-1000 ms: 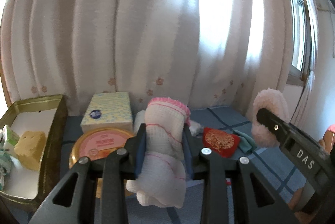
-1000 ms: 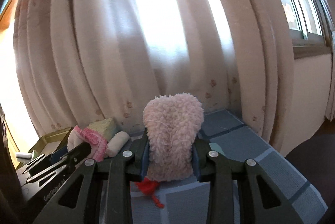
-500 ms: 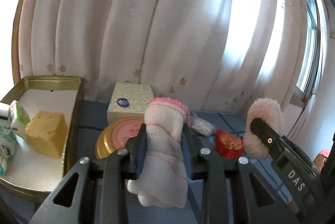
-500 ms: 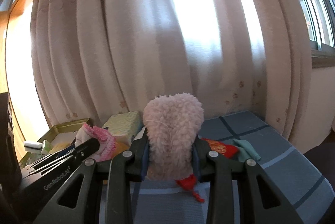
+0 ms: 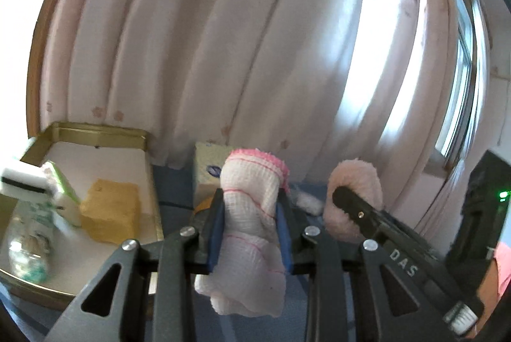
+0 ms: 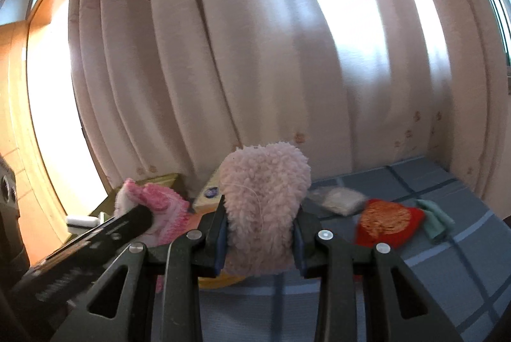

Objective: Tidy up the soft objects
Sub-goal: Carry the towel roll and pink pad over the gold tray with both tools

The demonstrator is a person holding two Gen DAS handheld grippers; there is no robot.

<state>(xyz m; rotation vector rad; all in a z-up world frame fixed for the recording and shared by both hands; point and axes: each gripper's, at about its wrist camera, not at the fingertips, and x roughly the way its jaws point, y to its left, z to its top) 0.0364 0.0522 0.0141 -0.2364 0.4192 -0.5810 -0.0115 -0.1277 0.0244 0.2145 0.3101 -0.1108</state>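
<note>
My left gripper (image 5: 250,220) is shut on a rolled white cloth with pink trim (image 5: 252,230), held above the blue checked tablecloth (image 6: 415,284). My right gripper (image 6: 260,230) is shut on a fluffy pale pink pad (image 6: 265,207). In the left wrist view that fluffy pad (image 5: 354,198) and the right gripper's black finger (image 5: 367,211) appear just right of the cloth. In the right wrist view the pink-trimmed cloth (image 6: 156,207) sits at the left, with the left gripper's finger (image 6: 121,227) across it. A gold tin tray (image 5: 95,131) lies at the left.
The tray holds a yellow sponge block (image 5: 110,214), a green and white carton (image 5: 62,191) and a clear bottle (image 5: 25,249). A tissue box (image 5: 207,169) stands by the curtain (image 5: 223,38). A red embroidered pouch (image 6: 388,223), a teal cloth (image 6: 436,217) and a white packet (image 6: 338,198) lie on the tablecloth.
Both grippers have swung left with their loads still gripped. The tray has come closer in the left wrist view, and the red pouch has come into the right wrist view.
</note>
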